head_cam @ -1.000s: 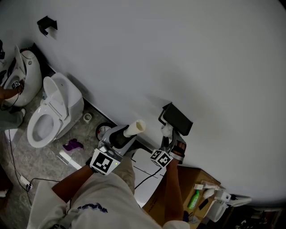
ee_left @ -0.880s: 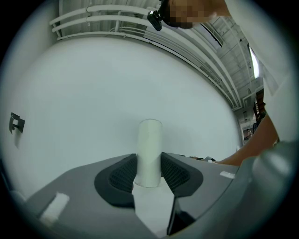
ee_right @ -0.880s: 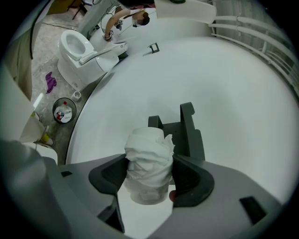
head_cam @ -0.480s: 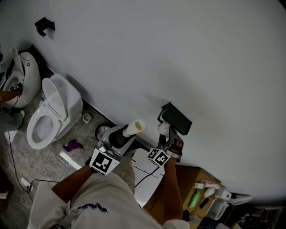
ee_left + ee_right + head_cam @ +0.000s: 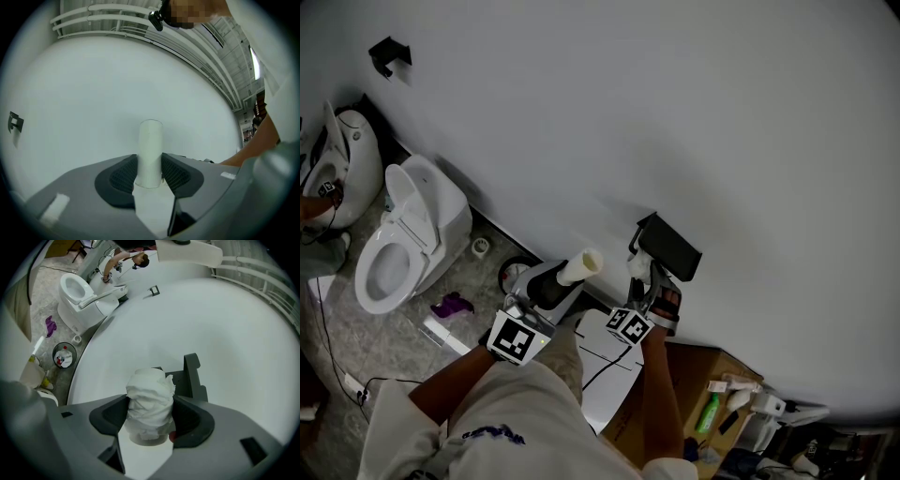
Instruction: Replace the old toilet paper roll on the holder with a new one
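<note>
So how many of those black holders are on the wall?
2. The near holder sits just ahead of the right gripper; the far holder is along the wall, beyond the toilet. More may lie out of view.

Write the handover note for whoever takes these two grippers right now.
Left hand-held gripper: shut on a bare cardboard tube, clear of the wall.
Right hand-held gripper: shut on a rumpled paper roll, just in front of the black holder.
Done: the tube is off the holder.
Left: seat the paper roll on the holder, release it, and get rid of the tube.
</note>
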The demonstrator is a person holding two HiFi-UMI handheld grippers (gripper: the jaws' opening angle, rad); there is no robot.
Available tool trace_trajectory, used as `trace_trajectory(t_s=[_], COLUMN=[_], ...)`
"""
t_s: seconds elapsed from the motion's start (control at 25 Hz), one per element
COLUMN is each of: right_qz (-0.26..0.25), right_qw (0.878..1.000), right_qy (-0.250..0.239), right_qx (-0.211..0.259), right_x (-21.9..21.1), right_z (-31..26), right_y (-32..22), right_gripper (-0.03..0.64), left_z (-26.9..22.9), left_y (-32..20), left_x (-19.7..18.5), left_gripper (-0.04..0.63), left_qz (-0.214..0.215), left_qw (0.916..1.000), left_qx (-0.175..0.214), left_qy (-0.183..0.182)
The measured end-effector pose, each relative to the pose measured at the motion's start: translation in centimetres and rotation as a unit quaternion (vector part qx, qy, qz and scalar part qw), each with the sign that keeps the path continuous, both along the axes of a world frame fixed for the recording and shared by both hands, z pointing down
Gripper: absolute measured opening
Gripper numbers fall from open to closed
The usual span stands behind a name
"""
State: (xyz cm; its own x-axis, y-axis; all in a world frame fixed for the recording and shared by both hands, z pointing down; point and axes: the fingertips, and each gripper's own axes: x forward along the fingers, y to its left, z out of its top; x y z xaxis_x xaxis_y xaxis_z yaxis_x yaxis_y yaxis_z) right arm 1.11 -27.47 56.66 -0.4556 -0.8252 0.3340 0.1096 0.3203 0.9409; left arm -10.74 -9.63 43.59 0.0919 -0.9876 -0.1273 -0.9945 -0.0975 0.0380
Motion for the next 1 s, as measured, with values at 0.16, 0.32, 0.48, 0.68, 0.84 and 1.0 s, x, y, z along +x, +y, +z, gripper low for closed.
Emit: trace_trajectory(t_s=[0.16,0.32,0.48,0.68,0.84,1.0], right_qz=[-0.004,-0.008,-0.009,-0.007,0.003,-0.011], right_qw=[1.0,1.0,1.0,1.0,0.999,0.997], right_qy=[-0.002,-0.003,-0.004,-0.005,-0.033,-0.074], right_qx=[0.0,-0.002,-0.005,-0.004,-0.011,-0.034], right_x=[-0.4,-0.9,-1.3,-1.4,-1.6,-2.7], right_z=[0.0,-0.1,0.1,0.1,0.2,0.6], right_y=[0.1,0.3,0.3,0.4,0.9,3.2], right_gripper=[0.288,0.288,0.288,0.288,0.307,0.369], left_z=[-0.1,-0.1,0.1,0.0,0.0,-0.7], left_y=[-0.1,0.1,0.1,0.1,0.4,1.0], left_x=[0.1,0.0,0.2,0.5,0.8,0.2], left_gripper=[0.167,0.167,0.167,0.167,0.167,0.167], left_qz=[0.0,-0.001,0.0,0.004,0.008,-0.007], left_qw=[1.0,1.0,1.0,1.0,0.9998,0.9999], left_qx=[0.0,0.0,-0.001,0.001,0.002,0.014], left_qy=[-0.003,-0.001,-0.004,-0.004,-0.017,-0.004])
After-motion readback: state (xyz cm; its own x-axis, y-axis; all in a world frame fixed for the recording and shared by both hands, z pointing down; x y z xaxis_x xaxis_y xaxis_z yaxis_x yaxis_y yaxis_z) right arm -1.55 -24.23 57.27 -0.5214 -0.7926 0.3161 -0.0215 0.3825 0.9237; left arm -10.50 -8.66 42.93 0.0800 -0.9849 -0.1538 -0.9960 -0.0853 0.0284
